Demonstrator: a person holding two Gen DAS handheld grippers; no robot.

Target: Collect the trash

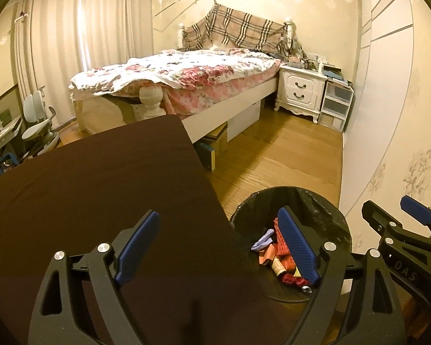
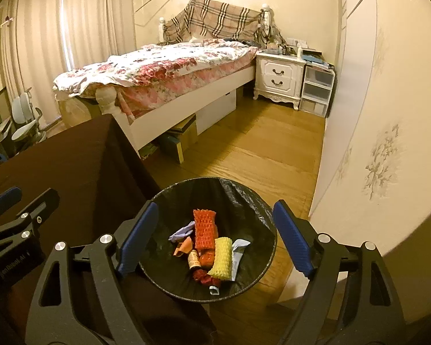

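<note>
The left gripper (image 1: 218, 247) has its blue-padded fingers (image 1: 138, 244) spread wide with nothing between them; below them lies the dark brown cloth of the bench (image 1: 100, 187), and its right finger overlaps the trash bin's near edge. The right gripper (image 2: 215, 238) is likewise wide open and empty, its fingers (image 2: 293, 238) straddling the mouth of the round trash bin (image 2: 244, 201), which stands on the wooden floor (image 2: 258, 149) just beside the bench corner.

The bin, lined with a black bag, holds the collected trash directly beneath the right fingers: a red foam net sleeve (image 2: 204, 228), a yellow foam net sleeve (image 2: 221, 257) touching it, a grey-blue squeezed tube (image 2: 237, 254) just right of the yellow one, a crumpled lilac scrap (image 2: 182, 233) to the left, an orange scrap (image 2: 184, 247), a small labelled bottle (image 2: 193, 260) and a dark red wrapper (image 2: 204, 279) nearest the camera.

Well beyond the fingers stand a bed (image 2: 163, 69) with floral bedding and a white nightstand (image 2: 278, 77).
</note>
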